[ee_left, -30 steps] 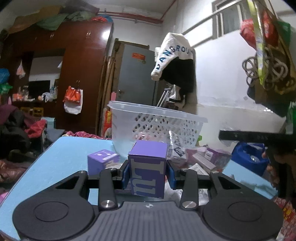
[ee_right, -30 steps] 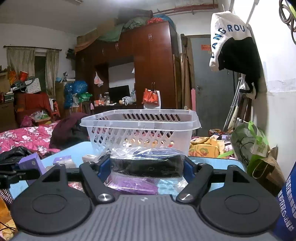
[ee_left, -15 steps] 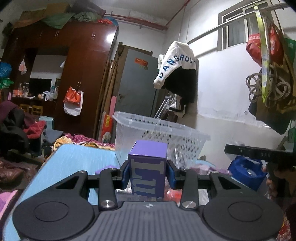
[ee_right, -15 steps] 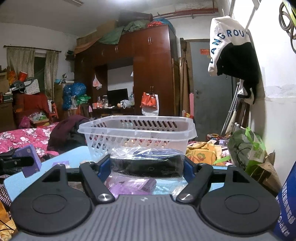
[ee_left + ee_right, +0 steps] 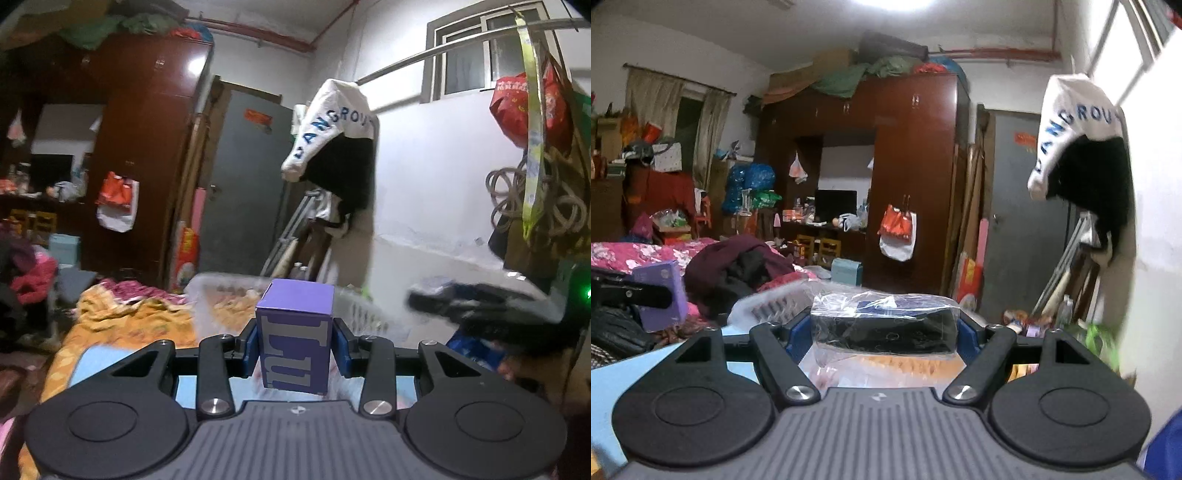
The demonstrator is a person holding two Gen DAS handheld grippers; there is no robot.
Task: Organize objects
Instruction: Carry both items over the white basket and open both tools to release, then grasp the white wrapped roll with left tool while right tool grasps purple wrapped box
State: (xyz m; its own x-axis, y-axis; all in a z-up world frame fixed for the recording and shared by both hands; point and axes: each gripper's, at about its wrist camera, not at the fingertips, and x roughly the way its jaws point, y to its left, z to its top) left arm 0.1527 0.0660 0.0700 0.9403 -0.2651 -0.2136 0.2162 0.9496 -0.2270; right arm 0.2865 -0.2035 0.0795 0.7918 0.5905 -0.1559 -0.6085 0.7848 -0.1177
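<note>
- Since the earlier frames both grippers have risen: the white plastic basket point(image 5: 236, 295), which stood tall ahead of each camera, now sits low and blurred beneath the held items, and less of the blue table point(image 5: 613, 373) shows.
- The left gripper point(image 5: 295, 345) is clamped narrow on a purple box point(image 5: 295, 341), held upright between the blue pads point(image 5: 251, 345), in the air above the near edge of the basket.
- The right gripper point(image 5: 884, 330) is closed on a black item in a clear plastic bag point(image 5: 884, 325), held level over the basket point(image 5: 775, 306).
- In the right wrist view, the left gripper and its purple box point(image 5: 661, 295) show at the left edge.
- A white jacket with blue lettering point(image 5: 332, 125) hangs on the wall behind.
</note>
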